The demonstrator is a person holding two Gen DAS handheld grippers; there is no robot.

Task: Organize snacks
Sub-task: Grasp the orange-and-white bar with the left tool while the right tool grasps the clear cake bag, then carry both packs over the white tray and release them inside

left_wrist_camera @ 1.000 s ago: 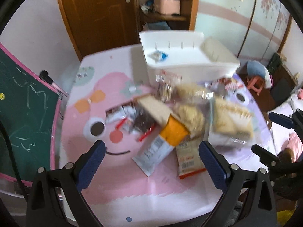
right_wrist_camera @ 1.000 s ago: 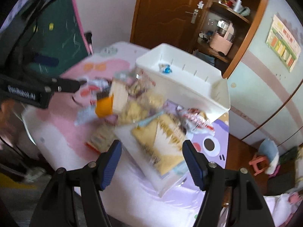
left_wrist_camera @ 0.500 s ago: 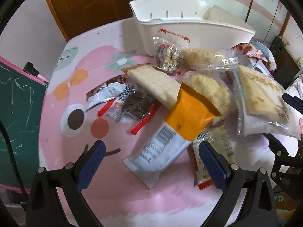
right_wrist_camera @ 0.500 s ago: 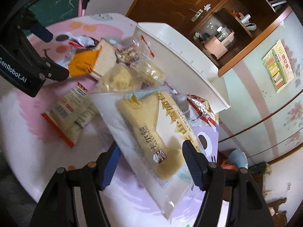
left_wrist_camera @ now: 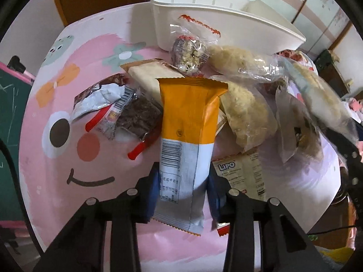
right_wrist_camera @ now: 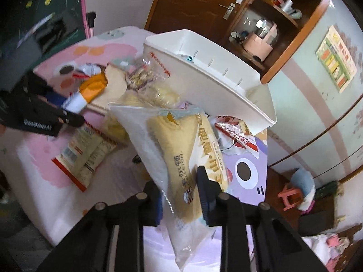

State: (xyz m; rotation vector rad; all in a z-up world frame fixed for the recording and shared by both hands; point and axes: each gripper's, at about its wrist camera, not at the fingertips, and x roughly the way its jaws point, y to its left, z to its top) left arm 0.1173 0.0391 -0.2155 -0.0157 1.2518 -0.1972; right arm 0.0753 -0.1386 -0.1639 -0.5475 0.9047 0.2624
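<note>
My left gripper [left_wrist_camera: 182, 181] is closing, and its blue pads press on the white lower end of an orange-and-white snack packet [left_wrist_camera: 188, 122] that points away from me over the pile. My right gripper [right_wrist_camera: 180, 195] is also closing, and its pads pinch the near end of a clear bag of yellow sliced bread [right_wrist_camera: 181, 145], which hangs slightly lifted. A long white plastic bin [left_wrist_camera: 204, 22] stands behind the pile, with one small blue item inside it [right_wrist_camera: 189, 58]. In the right wrist view the left gripper [right_wrist_camera: 56, 113] shows at the left with the orange packet [right_wrist_camera: 90, 88].
Loose snacks lie on the pink cartoon tablecloth [left_wrist_camera: 90, 154]: a LiPO packet [left_wrist_camera: 245, 174], a dark chocolate wrapper [left_wrist_camera: 136, 115], clear pastry bags [left_wrist_camera: 247, 117], a nut-bar bag [left_wrist_camera: 190, 49], a red-and-white wrapper [right_wrist_camera: 236, 133]. A green chalkboard [left_wrist_camera: 9, 104] stands at the left, a pink stool [right_wrist_camera: 290, 197] on the floor.
Both grippers came down onto the pile and closed from wide open. The left one took the orange-and-white packet, and the right one took the bread bag.
</note>
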